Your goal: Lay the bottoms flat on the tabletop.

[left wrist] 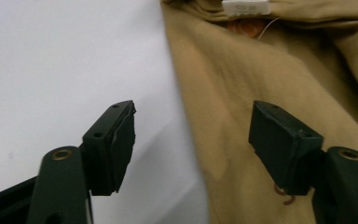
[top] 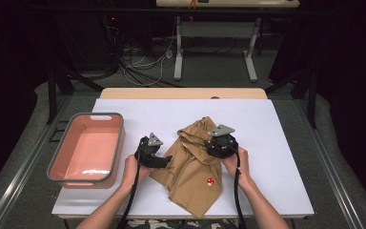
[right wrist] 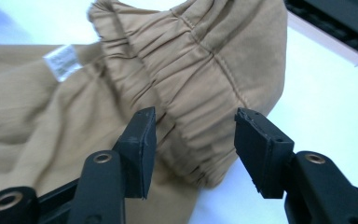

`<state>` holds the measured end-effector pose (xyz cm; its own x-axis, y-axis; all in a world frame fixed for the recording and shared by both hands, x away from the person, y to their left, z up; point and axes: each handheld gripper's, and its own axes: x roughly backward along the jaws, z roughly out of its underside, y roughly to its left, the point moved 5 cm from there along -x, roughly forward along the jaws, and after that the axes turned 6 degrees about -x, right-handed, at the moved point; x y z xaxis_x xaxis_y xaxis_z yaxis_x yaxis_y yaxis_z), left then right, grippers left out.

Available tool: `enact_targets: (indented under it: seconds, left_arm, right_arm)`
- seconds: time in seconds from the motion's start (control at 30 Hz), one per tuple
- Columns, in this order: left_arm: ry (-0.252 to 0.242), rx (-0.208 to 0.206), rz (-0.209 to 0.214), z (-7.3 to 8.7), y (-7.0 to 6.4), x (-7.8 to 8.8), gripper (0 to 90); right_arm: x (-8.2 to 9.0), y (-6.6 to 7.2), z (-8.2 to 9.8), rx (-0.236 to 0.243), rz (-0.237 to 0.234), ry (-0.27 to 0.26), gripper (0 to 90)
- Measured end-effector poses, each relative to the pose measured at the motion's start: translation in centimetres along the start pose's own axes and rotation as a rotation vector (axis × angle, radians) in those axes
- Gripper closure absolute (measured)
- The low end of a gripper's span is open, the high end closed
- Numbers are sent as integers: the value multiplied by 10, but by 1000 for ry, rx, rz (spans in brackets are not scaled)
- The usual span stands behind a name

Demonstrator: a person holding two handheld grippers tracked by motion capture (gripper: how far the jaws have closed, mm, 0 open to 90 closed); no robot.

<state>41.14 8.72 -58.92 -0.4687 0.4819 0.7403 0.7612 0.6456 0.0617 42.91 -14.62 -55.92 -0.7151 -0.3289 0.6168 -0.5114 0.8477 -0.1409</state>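
Observation:
A tan garment (top: 195, 167) with a gathered elastic waistband (right wrist: 191, 79) lies crumpled on the white table top (top: 276, 143). It carries a white label (left wrist: 246, 7) inside the waist and a small red mark (top: 210, 181) near its lower part. My left gripper (left wrist: 193, 126) hangs open at the garment's left edge, one jaw over bare table and the other over the cloth (left wrist: 261, 70). My right gripper (right wrist: 196, 130) is open over the waistband fold; the fold lies between the jaws, and the pads (right wrist: 142, 140) stand clear of it. From above, the left gripper (top: 164, 160) and the right gripper (top: 215, 143) flank the garment's upper part.
A pink bin with a grey rim (top: 59, 157) stands at the table's left edge and looks bare inside. White table surface lies open to the right of the garment and behind it. Beyond the table are cables on the floor (top: 143, 62) and another desk's legs (top: 178, 52).

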Motion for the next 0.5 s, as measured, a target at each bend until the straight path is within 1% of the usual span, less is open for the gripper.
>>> enact_targets:
  seconds: [0.03, 0.1, 0.13, 0.17, 0.2, 0.23, 0.27, 0.3, 0.33, 0.37, 0.4, 0.47, 0.5]
  left_arm:
    - [9, 6, 5, -1, 0, -2, 352]
    - [11, -1, 10, -2, -2, -4, 395]
    - [17, -21, 9, -2, -2, -5, 410]
    - [15, -21, 17, -3, -4, -7, 432]
    - [6, -26, 29, -3, -6, -9, 477]
    - [-7, -22, 31, -4, -7, -11, 503]
    - [-16, -29, 34, -4, -9, -11, 536]
    - [-22, -41, 30, -4, -12, -11, 598]
    - [-29, -55, 21, -4, -15, -11, 633]
    - [-34, -70, 18, -3, -17, -11, 673]
    - [-38, -82, 14, -3, -20, -11, 724]
    - [-39, -108, 5, -3, -23, -11, 802]
    - [-41, -111, 1, -4, -24, -11, 833]
  right_arm:
    - [-3, 0, -1, 17, 16, 14, 478]
    - [-9, 1, -3, 19, 31, 25, 468]
    - [-12, 2, -3, 11, 34, 33, 462]
    - [-13, 2, -3, 21, 42, 37, 470]
    - [-14, 2, -4, 32, 47, 35, 496]
    - [-14, 1, -3, 26, 58, 37, 533]
    - [-15, 0, -3, 21, 53, 28, 589]
    - [-15, 0, -3, 13, 49, 16, 647]
    - [-15, -1, -3, -1, 43, 11, 687]
    - [-15, -1, -2, -9, 42, 8, 720]
    - [-15, 0, -2, -6, 45, 12, 751]
    - [-15, -1, -1, -14, 47, -3, 790]
    - [-15, -1, -1, -21, 43, -9, 809]
